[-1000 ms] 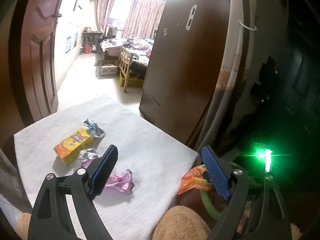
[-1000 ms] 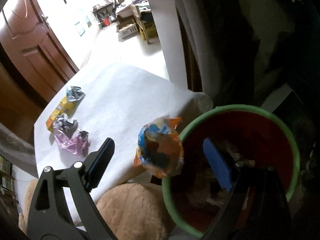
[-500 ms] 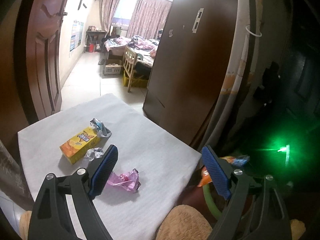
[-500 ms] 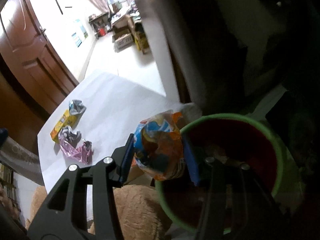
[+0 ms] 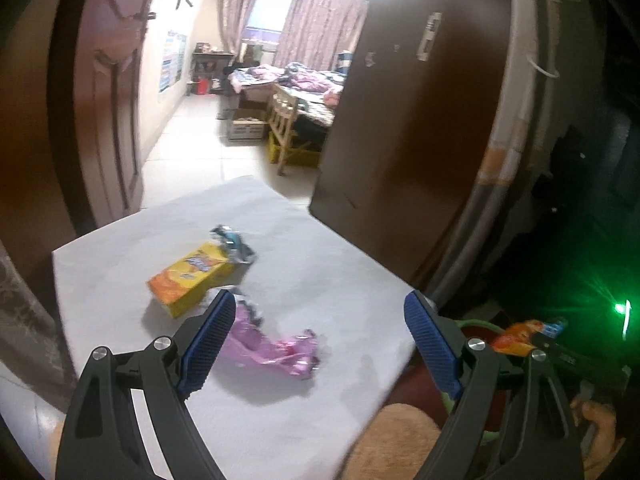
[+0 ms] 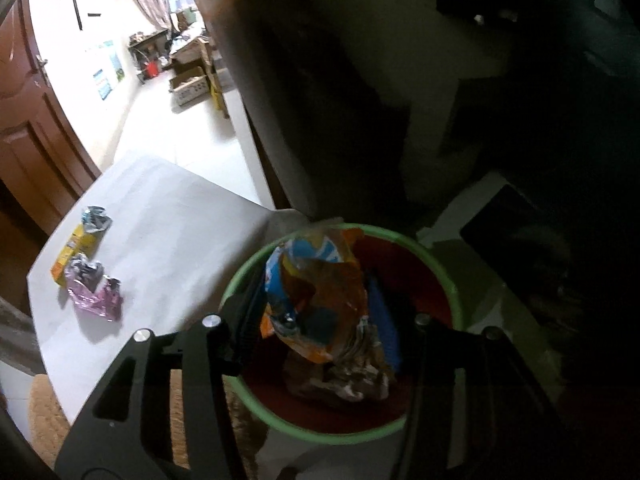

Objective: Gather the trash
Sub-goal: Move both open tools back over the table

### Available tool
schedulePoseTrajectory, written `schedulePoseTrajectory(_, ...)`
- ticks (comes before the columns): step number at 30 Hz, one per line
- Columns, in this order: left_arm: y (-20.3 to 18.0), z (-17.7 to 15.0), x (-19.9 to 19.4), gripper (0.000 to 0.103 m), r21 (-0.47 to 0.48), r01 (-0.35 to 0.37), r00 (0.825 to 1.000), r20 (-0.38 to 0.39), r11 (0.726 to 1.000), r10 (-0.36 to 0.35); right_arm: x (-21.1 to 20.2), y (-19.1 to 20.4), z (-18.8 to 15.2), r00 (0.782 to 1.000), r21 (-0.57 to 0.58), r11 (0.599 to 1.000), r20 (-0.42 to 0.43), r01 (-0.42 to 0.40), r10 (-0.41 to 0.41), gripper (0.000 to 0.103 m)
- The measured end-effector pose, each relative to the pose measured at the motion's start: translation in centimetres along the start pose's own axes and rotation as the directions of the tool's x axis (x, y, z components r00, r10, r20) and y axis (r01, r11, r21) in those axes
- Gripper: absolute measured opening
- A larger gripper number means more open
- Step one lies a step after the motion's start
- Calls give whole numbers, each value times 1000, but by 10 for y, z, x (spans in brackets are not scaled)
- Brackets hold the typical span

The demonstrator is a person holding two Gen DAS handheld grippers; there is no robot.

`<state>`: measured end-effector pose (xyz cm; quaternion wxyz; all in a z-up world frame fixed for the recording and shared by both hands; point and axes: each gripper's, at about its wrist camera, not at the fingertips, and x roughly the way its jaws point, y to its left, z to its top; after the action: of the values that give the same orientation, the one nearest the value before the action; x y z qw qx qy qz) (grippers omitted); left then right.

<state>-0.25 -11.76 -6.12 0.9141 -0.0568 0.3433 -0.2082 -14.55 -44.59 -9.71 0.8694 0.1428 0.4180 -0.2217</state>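
My right gripper [image 6: 316,308] is shut on an orange and blue snack bag [image 6: 316,296] and holds it over the green-rimmed red bin [image 6: 448,280]; the bag also shows in the left wrist view [image 5: 520,336]. My left gripper [image 5: 316,340] is open and empty above the white table [image 5: 320,248]. On the table lie a pink wrapper [image 5: 276,352], a yellow box [image 5: 192,276] and a crumpled silver and blue wrapper [image 5: 234,244]. They also show in the right wrist view: pink wrapper [image 6: 94,298], yellow box [image 6: 74,254], silver wrapper [image 6: 96,218].
A brown wardrobe door [image 5: 408,128] stands past the table's far right edge. A tan plush thing [image 5: 396,440] lies at the near edge beside the bin. An open doorway leads to a bedroom [image 5: 280,88]. The right side is dark.
My right gripper has closed on the snack bag and carried it from the bin's rim to over the bin. My left gripper has stayed open, shifting slightly over the table.
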Motion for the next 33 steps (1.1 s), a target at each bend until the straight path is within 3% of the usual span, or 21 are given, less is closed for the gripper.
schedulePoseTrajectory(2, 14, 2, 0, 82, -20, -28, 1000, -1, 999, 28, -2, 1, -2, 999, -2, 999, 11, 34, -34, 80)
schedulePoseTrajectory(10, 72, 6, -8, 82, -111, -135, 991, 9, 985, 137, -10, 26, 0, 1000, -41, 999, 29, -4, 5, 84)
schedulePoseTrajectory(18, 95, 5, -4, 82, -159, -166, 986, -6, 973, 167, -4, 70, -4, 997, -121, 989, -8, -79, 79, 85)
schedulePoseTrajectory(22, 104, 2, -1, 82, -170, -172, 985, -18, 970, 171, 6, 98, -11, 991, -173, 976, -62, -130, 120, 91)
schedulePoseTrajectory(29, 118, 0, -3, 82, -201, -190, 982, -19, 961, 190, 27, 183, -26, 962, -350, 900, -171, -261, 213, 92)
schedulePoseTrajectory(33, 126, -1, -6, 82, -220, -200, 979, -15, 955, 202, 40, 246, -31, 934, -459, 814, -203, -356, 294, 95)
